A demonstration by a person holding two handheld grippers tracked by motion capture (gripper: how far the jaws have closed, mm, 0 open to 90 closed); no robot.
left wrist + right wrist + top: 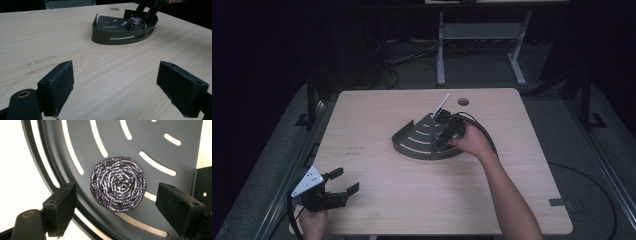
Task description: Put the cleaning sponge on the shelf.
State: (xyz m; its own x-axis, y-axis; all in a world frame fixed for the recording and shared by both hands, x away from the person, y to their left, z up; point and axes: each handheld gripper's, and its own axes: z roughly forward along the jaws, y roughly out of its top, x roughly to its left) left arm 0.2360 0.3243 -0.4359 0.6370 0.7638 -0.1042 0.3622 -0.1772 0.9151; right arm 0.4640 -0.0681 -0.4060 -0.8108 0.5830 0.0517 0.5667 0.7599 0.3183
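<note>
The right gripper (116, 202) hangs over the dark slotted corner tray (175, 150), jaws spread wide with nothing between the pads. The steel-wool scourer (118, 186) lies flat on the tray floor below, clear of both pads. In the high view this gripper (443, 131) sits above the tray (412, 142) near the middle of the wooden table (377, 195), the tray's curved rim facing the person and its upright back edges on the far side. A thin white stick (441, 106) slants up just behind it. The left gripper (343, 182) rests at the table's near left corner, well apart, jaws wide and empty; its view shows bare tabletop before the tray (117, 37) and scourer (137, 23).
</note>
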